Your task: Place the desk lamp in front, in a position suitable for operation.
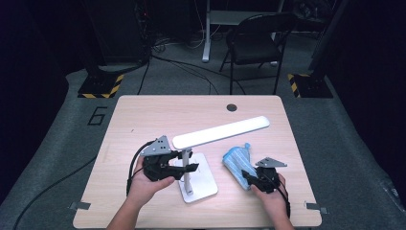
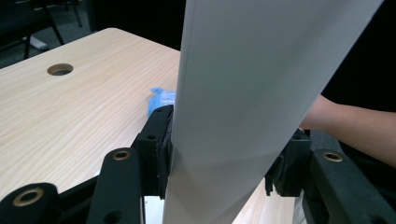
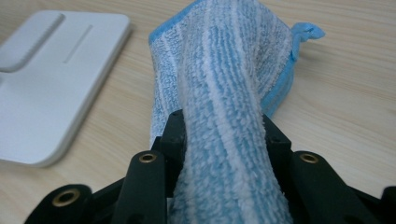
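A white desk lamp stands on the wooden table [image 1: 143, 120], with a long flat head [image 1: 220, 132], a flat post [image 1: 187, 181] and a square base [image 1: 203, 184]. My left gripper [image 1: 187, 167] comes at the post from the left. In the left gripper view its jaws [image 2: 219, 163] are shut on the white post [image 2: 252, 70], with the pads against both sides. A blue and white striped cloth [image 1: 237, 160] lies right of the base. My right gripper [image 1: 249, 178] is shut on the cloth's near end [image 3: 224, 70], which bulges up between the jaws [image 3: 224, 135].
A round cable hole [image 1: 231, 107] sits near the table's far edge. A black folding chair [image 1: 258, 43] stands on the floor beyond the table. The lamp base [image 3: 51, 79] lies close to the left of the cloth. The other forearm [image 2: 355, 126] shows behind the post.
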`<state>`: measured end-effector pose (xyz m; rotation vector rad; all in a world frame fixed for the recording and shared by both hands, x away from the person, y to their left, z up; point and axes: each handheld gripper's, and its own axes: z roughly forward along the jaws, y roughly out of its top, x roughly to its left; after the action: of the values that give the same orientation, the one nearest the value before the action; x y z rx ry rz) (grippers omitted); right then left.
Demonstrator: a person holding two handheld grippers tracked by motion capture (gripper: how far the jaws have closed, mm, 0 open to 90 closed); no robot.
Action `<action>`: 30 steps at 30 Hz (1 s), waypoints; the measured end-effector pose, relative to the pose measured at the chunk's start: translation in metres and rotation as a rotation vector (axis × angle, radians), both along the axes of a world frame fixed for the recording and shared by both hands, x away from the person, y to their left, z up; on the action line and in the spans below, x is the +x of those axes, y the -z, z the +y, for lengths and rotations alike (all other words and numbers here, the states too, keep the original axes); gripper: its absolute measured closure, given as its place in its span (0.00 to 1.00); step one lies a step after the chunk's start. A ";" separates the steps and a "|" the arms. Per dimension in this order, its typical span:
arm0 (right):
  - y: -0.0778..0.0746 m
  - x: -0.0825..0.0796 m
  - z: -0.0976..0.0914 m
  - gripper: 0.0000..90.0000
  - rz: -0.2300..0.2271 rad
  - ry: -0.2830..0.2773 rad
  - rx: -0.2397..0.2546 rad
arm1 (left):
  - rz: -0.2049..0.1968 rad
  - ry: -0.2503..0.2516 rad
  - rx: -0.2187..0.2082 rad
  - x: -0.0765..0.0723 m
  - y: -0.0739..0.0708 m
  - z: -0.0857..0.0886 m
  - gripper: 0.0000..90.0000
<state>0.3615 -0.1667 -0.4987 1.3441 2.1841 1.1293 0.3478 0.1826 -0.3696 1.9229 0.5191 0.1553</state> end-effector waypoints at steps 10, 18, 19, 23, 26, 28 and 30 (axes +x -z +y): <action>-0.009 -0.025 0.055 0.69 -0.007 -0.179 0.010 | -0.009 0.076 0.006 -0.001 0.000 0.000 0.56; -0.002 -0.036 0.088 0.64 0.013 -0.309 -0.043 | -0.005 0.099 0.017 -0.001 -0.002 0.009 0.55; -0.002 -0.036 0.088 0.64 0.013 -0.309 -0.043 | -0.005 0.099 0.017 -0.001 -0.002 0.009 0.55; -0.005 -0.039 0.091 0.55 -0.055 -0.311 -0.059 | -0.018 0.084 0.026 -0.003 -0.003 0.010 0.55; -0.005 -0.037 0.094 0.52 -0.085 -0.312 -0.064 | -0.011 0.085 0.025 -0.002 -0.003 0.009 0.55; -0.005 -0.034 0.096 0.52 -0.088 -0.308 -0.059 | -0.011 0.081 0.014 -0.002 -0.004 0.010 0.55; -0.004 -0.031 0.097 0.50 -0.086 -0.304 -0.057 | -0.015 0.075 -0.002 -0.003 -0.005 0.010 0.55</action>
<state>0.3304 -0.0692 -0.4943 0.9421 2.3916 1.1932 0.3451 0.1924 -0.3651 1.9346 0.4362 0.1208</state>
